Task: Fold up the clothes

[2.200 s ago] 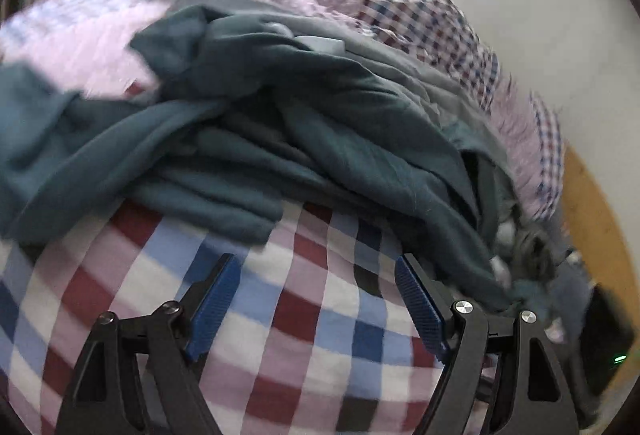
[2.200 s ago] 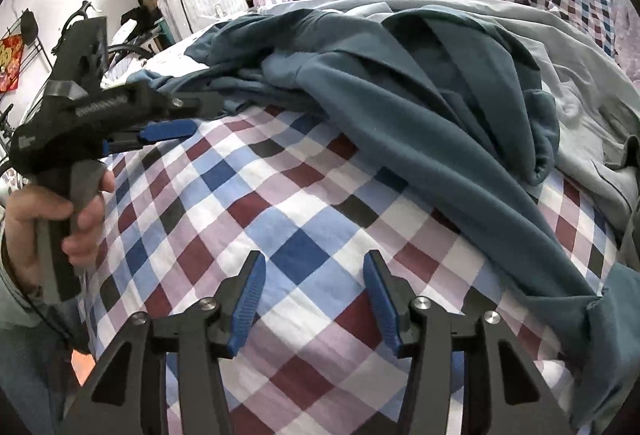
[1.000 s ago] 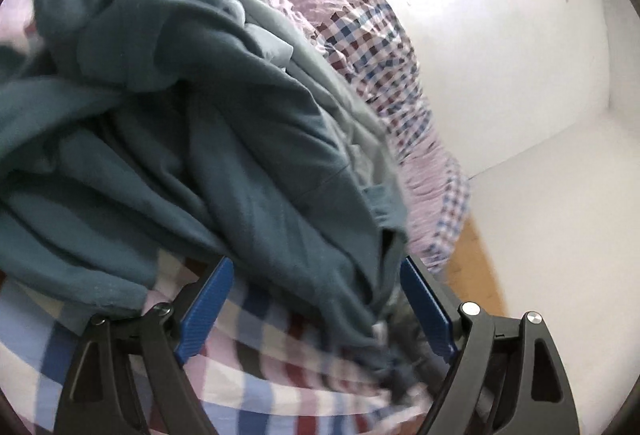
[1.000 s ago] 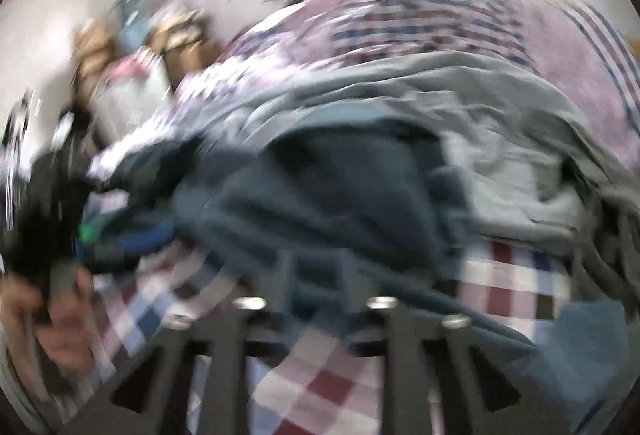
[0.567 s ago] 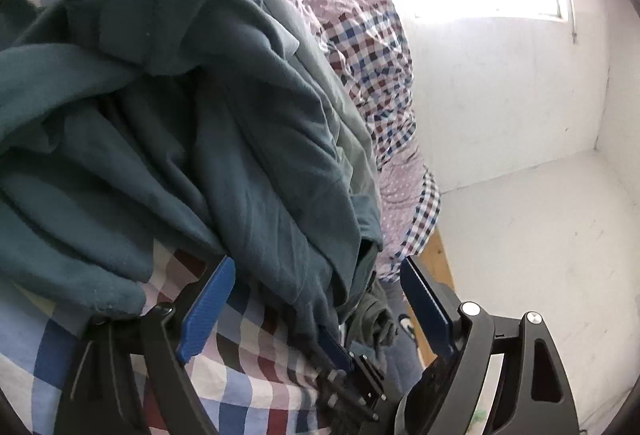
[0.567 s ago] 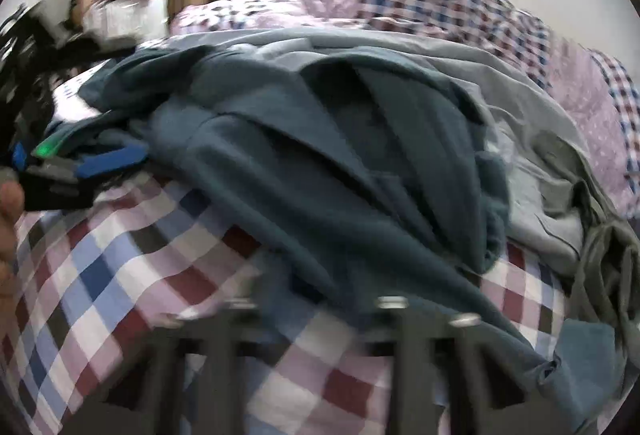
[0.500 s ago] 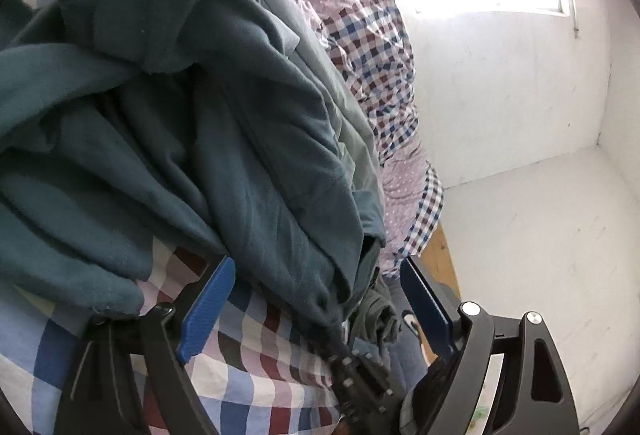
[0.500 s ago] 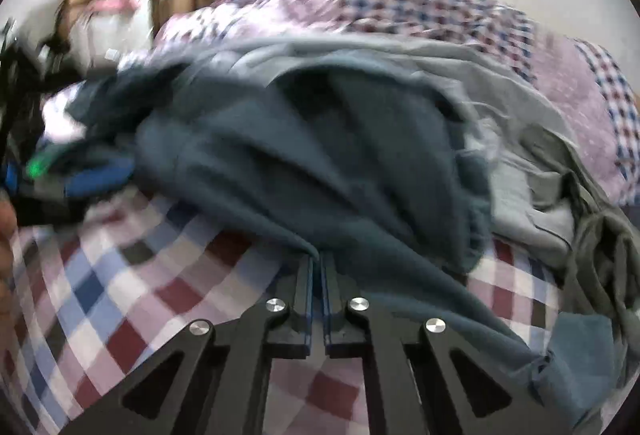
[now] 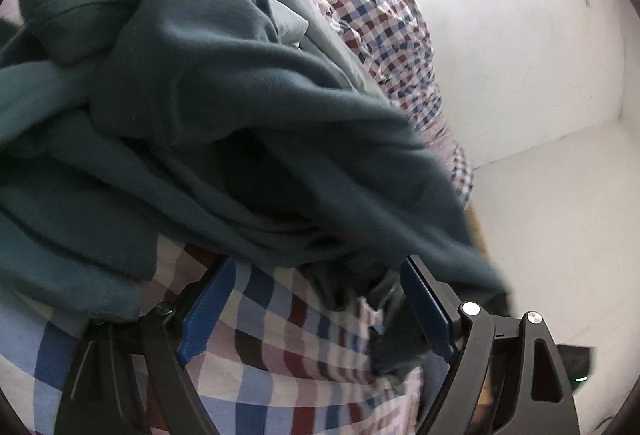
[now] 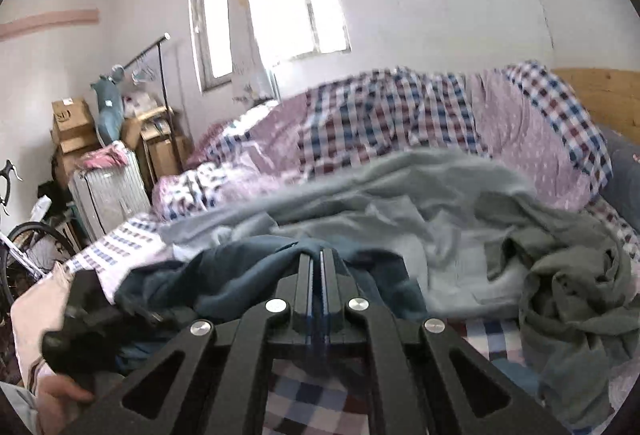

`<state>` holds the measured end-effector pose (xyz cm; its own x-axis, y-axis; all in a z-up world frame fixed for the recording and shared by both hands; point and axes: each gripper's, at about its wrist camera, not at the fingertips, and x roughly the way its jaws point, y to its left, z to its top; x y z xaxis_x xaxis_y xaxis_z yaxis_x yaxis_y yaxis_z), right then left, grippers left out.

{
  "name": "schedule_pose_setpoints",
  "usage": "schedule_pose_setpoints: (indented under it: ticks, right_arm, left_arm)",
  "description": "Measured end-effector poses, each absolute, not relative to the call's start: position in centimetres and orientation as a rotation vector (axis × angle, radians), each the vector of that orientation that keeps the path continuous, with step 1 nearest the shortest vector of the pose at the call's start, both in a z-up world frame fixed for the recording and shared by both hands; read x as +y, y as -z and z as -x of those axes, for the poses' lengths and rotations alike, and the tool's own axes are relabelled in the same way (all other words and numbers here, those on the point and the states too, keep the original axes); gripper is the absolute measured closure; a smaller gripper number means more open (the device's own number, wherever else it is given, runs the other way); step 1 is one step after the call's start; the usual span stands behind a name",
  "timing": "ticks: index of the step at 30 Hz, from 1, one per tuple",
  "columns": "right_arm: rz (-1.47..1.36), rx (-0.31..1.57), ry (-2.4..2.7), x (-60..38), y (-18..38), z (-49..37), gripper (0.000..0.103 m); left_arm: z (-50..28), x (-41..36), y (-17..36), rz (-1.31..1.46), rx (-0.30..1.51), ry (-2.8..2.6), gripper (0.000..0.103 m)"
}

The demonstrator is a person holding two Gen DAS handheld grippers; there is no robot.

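Observation:
A crumpled dark teal garment (image 9: 224, 123) lies on the checked bedsheet (image 9: 280, 351); its right part hangs lifted off the sheet. My left gripper (image 9: 318, 307) stands open just above the sheet at the garment's near edge, with nothing pinched between its blue pads (image 9: 208, 311). My right gripper (image 10: 316, 259) is shut on a fold of the teal garment (image 10: 248, 275), which drapes down from its tips. A hand (image 10: 60, 395) at the lower left of the right wrist view holds the left gripper.
A light grey garment (image 10: 400, 203) and an olive-grey one (image 10: 580, 299) lie heaped behind the teal one. A checked and pink quilt (image 10: 400, 123) is bunched at the head of the bed. A suitcase (image 10: 108, 195), boxes, a clothes rail and a bicycle stand to the left.
My right gripper has shut on the teal garment's edge and risen, pulling that part up off the sheet. The left gripper has stayed open and nearly in place.

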<state>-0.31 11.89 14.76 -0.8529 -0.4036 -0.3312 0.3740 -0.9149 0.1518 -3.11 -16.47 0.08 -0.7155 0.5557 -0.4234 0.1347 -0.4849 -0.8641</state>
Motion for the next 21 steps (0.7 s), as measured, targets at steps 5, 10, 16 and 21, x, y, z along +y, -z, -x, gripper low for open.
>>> schedule_pose_setpoints:
  ticks: [5,10,16,21]
  right_arm:
    - [-0.498,-0.127,2.681,12.4,-15.4,0.0,0.102]
    - [-0.596,-0.209,2.666,14.0,-14.1,1.3,0.102]
    - [-0.678,-0.252,2.676,15.4,-12.8,2.4,0.101]
    - [-0.756,-0.344,2.689,16.6,-11.5,3.4,0.098]
  left_arm:
    - [3.7,-14.8,-0.7,1.148,-1.218,-2.428,0.016]
    - [5.9,-13.3,0.0,1.260,-1.045,-2.559,0.016]
    - [7.4,-13.1,0.8,1.276,-1.053,-2.633,0.045]
    - [7.5,-15.4,1.6,1.287,-1.198,-2.572,0.090]
